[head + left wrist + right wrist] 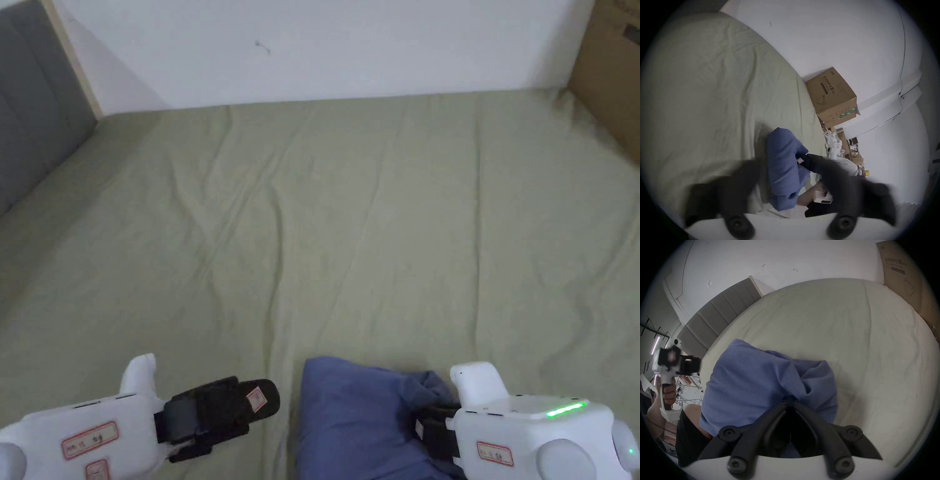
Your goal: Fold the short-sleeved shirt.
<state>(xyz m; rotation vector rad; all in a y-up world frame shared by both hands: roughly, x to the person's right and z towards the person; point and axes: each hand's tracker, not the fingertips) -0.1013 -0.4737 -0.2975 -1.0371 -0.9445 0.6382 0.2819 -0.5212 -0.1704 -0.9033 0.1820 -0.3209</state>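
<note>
Both tongs are hovering low over the bed (375, 206): the right tongs (791, 400) are pinching the bunched blue shirt (356, 419), while the left tongs (259, 400), just beside it, are gaping, holding nothing.

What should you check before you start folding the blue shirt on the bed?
1. Right gripper shut on the shirt: ok, jaws meet on a bunch of cloth.
2. Left gripper free to help: ok, it is beside the shirt, not touching.
3. Left gripper open or shut: cannot tell, blurred.
4. Shirt spread flat: not ok, it is bunched at the near edge.
5. Room on the bed: ok, wide sheet ahead.
6. Box out of the way: ok, at the far right corner.
</note>
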